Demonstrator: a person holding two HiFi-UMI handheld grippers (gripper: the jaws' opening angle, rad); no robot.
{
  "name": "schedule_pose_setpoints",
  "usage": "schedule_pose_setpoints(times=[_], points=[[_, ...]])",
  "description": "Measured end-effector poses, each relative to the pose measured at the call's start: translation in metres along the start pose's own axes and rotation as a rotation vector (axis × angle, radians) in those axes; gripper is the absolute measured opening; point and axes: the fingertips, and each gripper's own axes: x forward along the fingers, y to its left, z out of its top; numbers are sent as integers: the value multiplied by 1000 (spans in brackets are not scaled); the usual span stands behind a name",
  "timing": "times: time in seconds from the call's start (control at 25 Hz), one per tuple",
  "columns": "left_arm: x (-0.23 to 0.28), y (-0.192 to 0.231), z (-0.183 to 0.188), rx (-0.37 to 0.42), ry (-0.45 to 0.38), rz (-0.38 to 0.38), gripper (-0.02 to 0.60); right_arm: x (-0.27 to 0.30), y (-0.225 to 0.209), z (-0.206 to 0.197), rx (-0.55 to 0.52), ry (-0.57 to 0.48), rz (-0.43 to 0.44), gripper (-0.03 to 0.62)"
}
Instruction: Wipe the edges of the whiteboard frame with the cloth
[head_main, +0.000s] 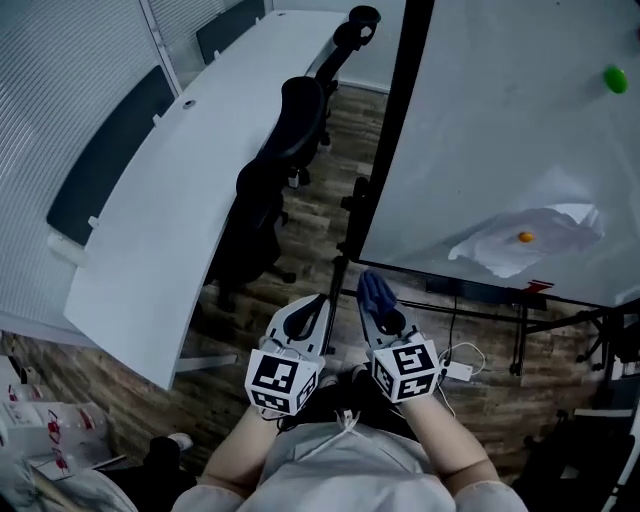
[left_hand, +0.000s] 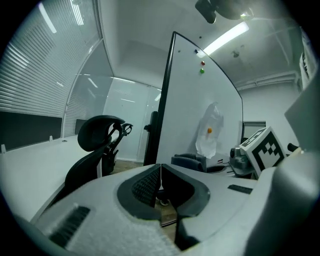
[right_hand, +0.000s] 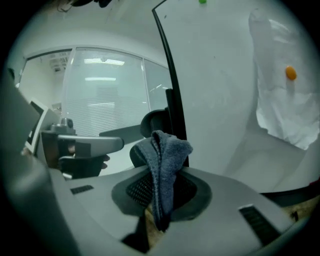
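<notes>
Head view: you hold both grippers side by side close to your body, below the lower left corner of the whiteboard (head_main: 500, 120). Your right gripper (head_main: 378, 303) carries the blue cloth (head_main: 374, 291), near the bottom of the black frame (head_main: 398, 130). Your left gripper (head_main: 316, 305) sits just beside it, with the office chair (head_main: 275, 170) beyond.

Left gripper view: your jaws are pressed together with nothing between them.

Right gripper view: your jaws are clenched on the cloth. Its folded wad stands up from them, with the frame edge behind.
</notes>
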Motion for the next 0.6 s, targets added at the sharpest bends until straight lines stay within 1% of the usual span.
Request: schedule_pose_setpoints(times=[0.16,0.36,0.6], points=[[14,17,-25,-6,44,6,20,39,-13,-26,-23,86,-9,63],[32,30,-64,-48,105,5,20,77,-36,-58,-40,167,-12,63],[46,44,-94,-85,141,21,20,111,-48,-91,-119,232,32,63]])
